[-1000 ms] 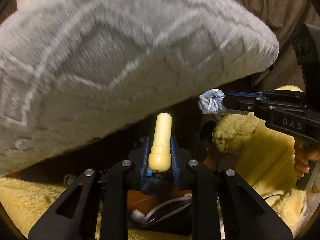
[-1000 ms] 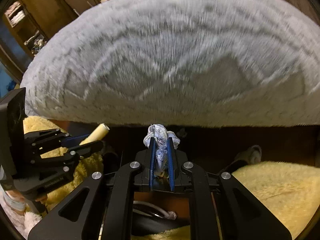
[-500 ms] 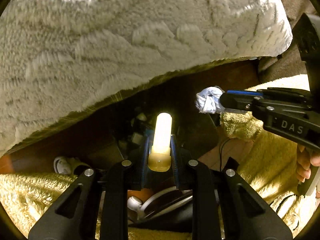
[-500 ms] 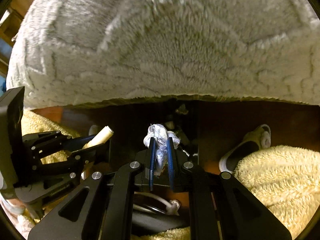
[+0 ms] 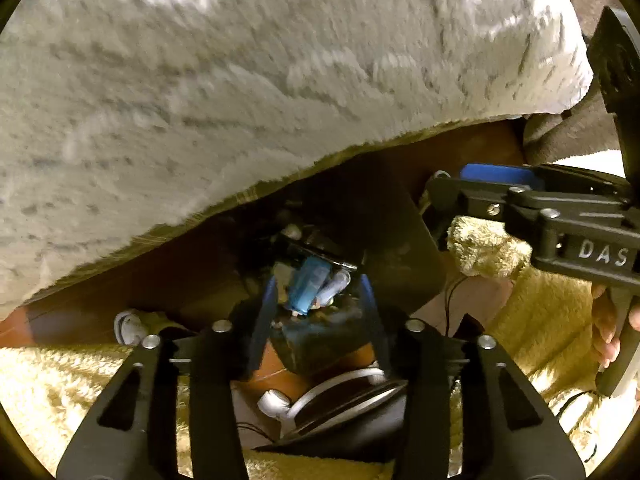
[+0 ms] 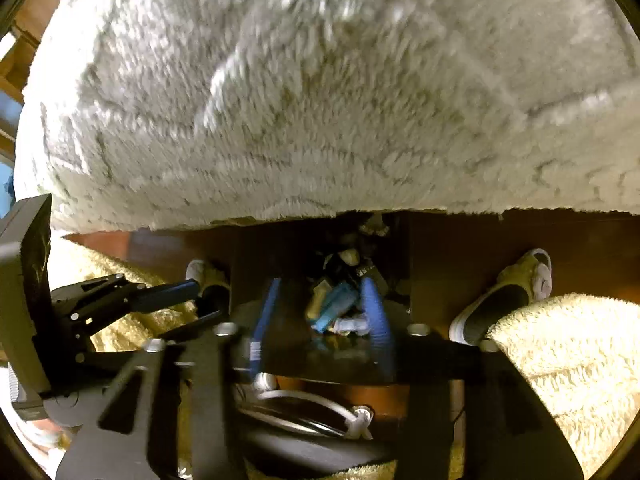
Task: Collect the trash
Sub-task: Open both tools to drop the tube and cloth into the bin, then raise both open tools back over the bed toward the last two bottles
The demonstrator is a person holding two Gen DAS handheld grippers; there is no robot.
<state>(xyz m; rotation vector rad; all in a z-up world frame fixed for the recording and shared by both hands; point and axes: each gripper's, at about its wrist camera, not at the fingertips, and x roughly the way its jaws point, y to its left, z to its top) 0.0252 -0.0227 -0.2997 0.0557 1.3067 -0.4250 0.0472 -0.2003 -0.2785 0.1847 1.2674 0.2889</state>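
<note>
left tool (image 5: pixel 316 300): jaws just opened, nothing gripped
right tool (image 6: pixel 320 304): just opened, empty
bin (image 5: pixel 404 248): below both tools
risk: dropped trash (image 5: pixel 310 284) might bounce out

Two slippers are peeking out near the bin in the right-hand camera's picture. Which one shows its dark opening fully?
The slipper on the right, beside the yellow fleece: its dark opening faces the camera. The left slipper is mostly hidden behind the left gripper.

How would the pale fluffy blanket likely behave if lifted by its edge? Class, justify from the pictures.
The pale fluffy blanket would probably flop and drape: its edge hangs in a wavy line. Its deep pile should catch on whatever grips it, so it is hardly slippery. It fills much of both views, so it is probably heavy overall.
</note>
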